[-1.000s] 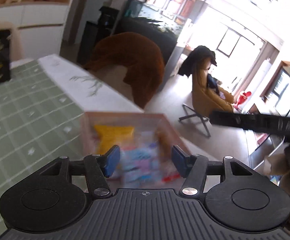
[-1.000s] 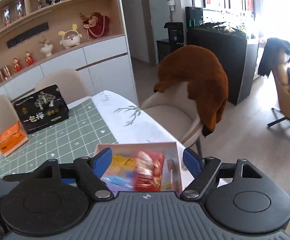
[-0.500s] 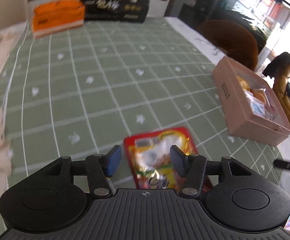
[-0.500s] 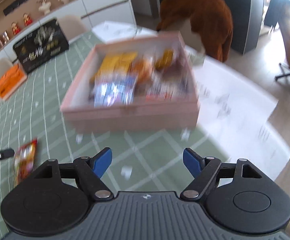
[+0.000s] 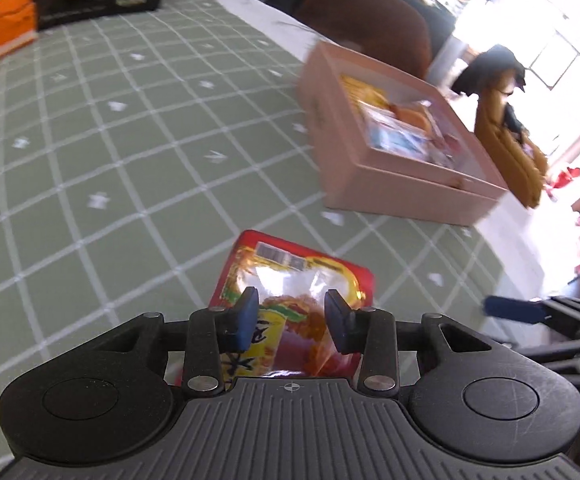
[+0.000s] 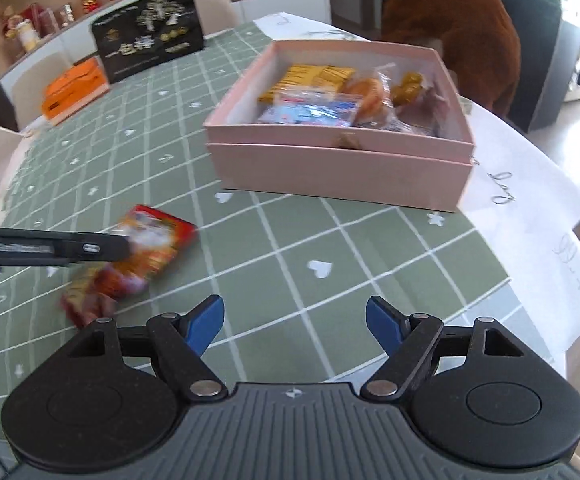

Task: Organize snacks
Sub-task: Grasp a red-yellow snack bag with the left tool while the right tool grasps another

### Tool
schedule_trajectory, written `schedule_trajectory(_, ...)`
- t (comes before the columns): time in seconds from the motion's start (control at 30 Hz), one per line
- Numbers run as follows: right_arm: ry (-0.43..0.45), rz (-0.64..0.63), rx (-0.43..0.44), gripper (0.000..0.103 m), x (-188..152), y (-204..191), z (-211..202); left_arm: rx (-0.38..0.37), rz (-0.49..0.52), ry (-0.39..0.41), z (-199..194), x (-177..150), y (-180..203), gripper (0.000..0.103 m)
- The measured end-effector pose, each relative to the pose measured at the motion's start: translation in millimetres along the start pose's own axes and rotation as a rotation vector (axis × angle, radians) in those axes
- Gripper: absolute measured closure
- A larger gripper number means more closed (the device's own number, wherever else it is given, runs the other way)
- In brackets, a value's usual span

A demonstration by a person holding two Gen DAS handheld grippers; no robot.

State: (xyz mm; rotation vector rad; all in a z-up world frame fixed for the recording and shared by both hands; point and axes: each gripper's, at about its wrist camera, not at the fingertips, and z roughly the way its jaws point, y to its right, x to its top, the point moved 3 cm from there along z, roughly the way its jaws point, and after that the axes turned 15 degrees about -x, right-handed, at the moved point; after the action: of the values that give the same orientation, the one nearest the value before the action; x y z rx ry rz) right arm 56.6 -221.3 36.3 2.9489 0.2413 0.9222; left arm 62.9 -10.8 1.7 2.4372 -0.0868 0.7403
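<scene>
The counter (image 6: pixel 330 248) wears a green cloth gridded in white, with a white runner bearing handwriting too loose to read along its far and right-hand edge. On it sits the pink box (image 6: pixel 342 172), open-topped and holding yellow, blue and orange snack packets, close to that runner edge. Behind stand a black gift box (image 6: pixel 147 46) with gold characters I cannot read and an orange box (image 6: pixel 75 90). Bare cloth lies between the pink box and the red snack packet (image 5: pixel 290 280), which rests flat, barcode end away. The left gripper (image 5: pixel 287 318) has just been narrowing its jaws, the packet lying between them, pads not visibly pressing. The right gripper (image 6: pixel 296 326) hangs over bare cloth, jaws released and empty.
</scene>
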Motion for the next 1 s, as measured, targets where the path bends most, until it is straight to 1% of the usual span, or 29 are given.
schedule_trajectory(0.1,-0.009,0.002,0.052,0.024,-3,-9,-7,-0.083,-0.062,-0.014,4,0,2,0.063)
schedule_trajectory(0.13,-0.016,-0.001,0.069,0.024,-4,-14,-8,-0.094,-0.077,-0.006,1,0,1,0.064)
schedule_trajectory(0.2,-0.029,-0.017,0.104,0.024,-8,-28,-9,-0.074,-0.081,0.018,-6,0,-1,0.066)
schedule_trajectory(0.27,-0.040,-0.039,0.128,0.024,-11,-42,-8,-0.048,-0.091,0.025,-13,-2,-7,0.066)
schedule_trajectory(0.33,-0.048,-0.058,0.118,0.024,-13,-54,-4,-0.022,-0.094,0.010,-16,-8,-11,0.066)
schedule_trajectory(0.37,-0.051,-0.067,0.100,0.024,-13,-59,-1,-0.012,-0.095,0.003,-17,-11,-14,0.066)
schedule_trajectory(0.4,-0.051,-0.074,0.078,0.022,-13,-62,2,-0.001,-0.094,-0.003,-18,-16,-15,0.066)
schedule_trajectory(0.47,-0.028,-0.078,0.051,0.022,-10,-63,3,0.013,-0.091,0.002,-20,-22,-16,0.066)
schedule_trajectory(0.63,-0.012,-0.076,-0.008,0.022,-2,-54,5,-0.027,-0.136,0.006,-16,-23,-16,0.066)
schedule_trajectory(0.77,-0.008,-0.052,-0.036,0.022,0,-39,3,-0.098,-0.143,-0.011,-5,-21,-3,0.066)
schedule_trajectory(0.9,-0.007,-0.054,0.012,0.022,-3,-31,-6,-0.161,-0.156,-0.034,10,-19,11,0.068)
schedule_trajectory(1.0,-0.009,-0.066,0.019,0.022,-6,-30,-8,-0.184,-0.155,-0.047,13,-18,18,0.068)
